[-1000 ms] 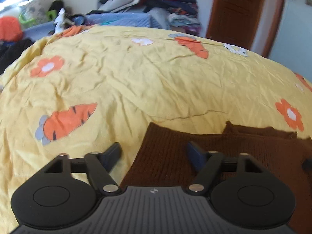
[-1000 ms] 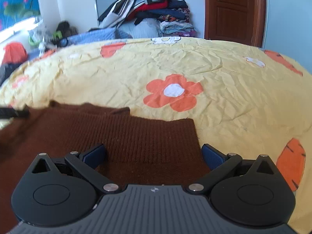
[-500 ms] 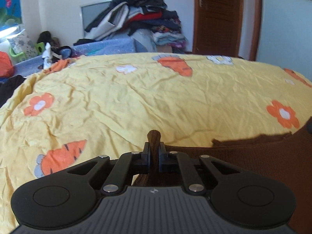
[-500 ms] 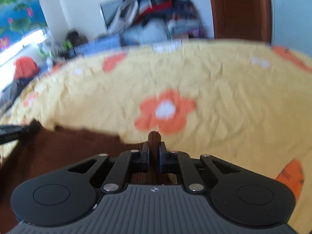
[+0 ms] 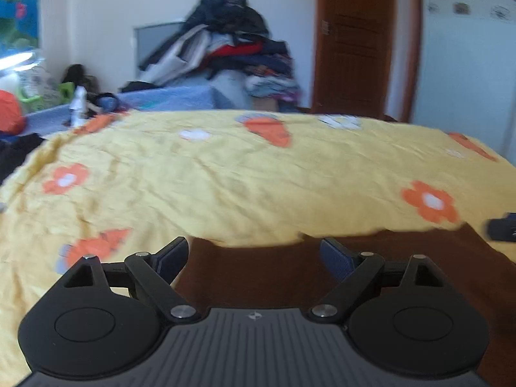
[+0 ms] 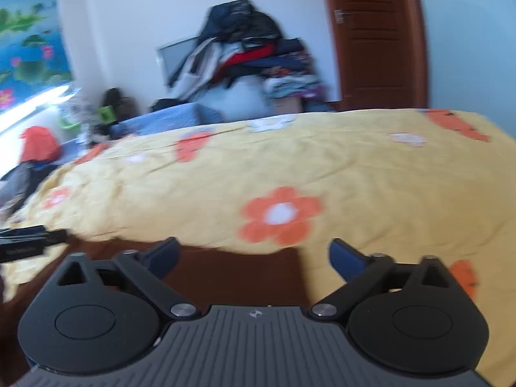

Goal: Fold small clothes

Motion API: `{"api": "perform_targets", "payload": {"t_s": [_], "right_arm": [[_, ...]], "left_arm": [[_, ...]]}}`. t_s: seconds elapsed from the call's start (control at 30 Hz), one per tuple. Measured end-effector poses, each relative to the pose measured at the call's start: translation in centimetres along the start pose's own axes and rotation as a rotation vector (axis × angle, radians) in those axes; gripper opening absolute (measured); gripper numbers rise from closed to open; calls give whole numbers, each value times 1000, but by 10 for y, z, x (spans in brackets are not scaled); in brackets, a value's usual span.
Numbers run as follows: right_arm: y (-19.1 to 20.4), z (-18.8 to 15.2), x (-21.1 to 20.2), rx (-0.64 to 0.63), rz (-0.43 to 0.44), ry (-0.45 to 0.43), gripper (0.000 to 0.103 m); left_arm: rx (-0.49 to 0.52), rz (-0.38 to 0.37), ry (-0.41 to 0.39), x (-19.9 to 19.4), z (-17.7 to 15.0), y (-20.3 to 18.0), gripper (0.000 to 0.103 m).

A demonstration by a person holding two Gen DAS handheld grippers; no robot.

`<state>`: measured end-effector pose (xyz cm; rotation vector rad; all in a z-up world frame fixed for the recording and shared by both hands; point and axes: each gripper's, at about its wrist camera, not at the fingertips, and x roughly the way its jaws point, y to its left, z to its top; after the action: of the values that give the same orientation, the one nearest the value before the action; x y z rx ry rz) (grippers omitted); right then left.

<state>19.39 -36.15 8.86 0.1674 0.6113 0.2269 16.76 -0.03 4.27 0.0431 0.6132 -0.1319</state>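
Observation:
A brown knitted garment (image 5: pixel 258 274) lies flat on the yellow bedspread (image 5: pixel 242 187), near the front edge. My left gripper (image 5: pixel 254 254) is open above the garment's left part, holding nothing. My right gripper (image 6: pixel 253 254) is open above the garment's right part (image 6: pixel 238 274), also empty. The right gripper's tip (image 5: pixel 501 229) shows at the right edge of the left wrist view. The left gripper's tip (image 6: pixel 29 242) shows at the left edge of the right wrist view. Both views are blurred by motion.
The bedspread (image 6: pixel 354 177) has orange flowers and carrots printed on it. A tall pile of clothes (image 5: pixel 225 48) stands behind the bed by the wall. A brown door (image 5: pixel 354 42) is at the back right. Clutter and an orange bag (image 6: pixel 38 143) lie at the left.
Half a second ago both grippers were shut on a pinch of the brown garment. Both have now opened and let it go, and the garment lies on the bed.

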Motion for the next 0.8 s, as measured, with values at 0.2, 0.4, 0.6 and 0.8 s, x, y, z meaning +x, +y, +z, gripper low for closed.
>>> {"api": "perform_targets", "payload": {"t_s": [0.2,0.4,0.6,0.8], "right_arm": [[25,-33,48,-178,-107,168,103],[23,-31,57,-168,-127,170,103],[24,-35,47,-159,-140,155,103],[30,-24,-9,-34,-67,44,103]], "left_arm": [[-58,1,114,43,-21,16,95],[-58,58,100,32,-19,17,96],[-321,107,4,-78,-51,76,96],[-671,68,115,-162,-136,115,96]]}}
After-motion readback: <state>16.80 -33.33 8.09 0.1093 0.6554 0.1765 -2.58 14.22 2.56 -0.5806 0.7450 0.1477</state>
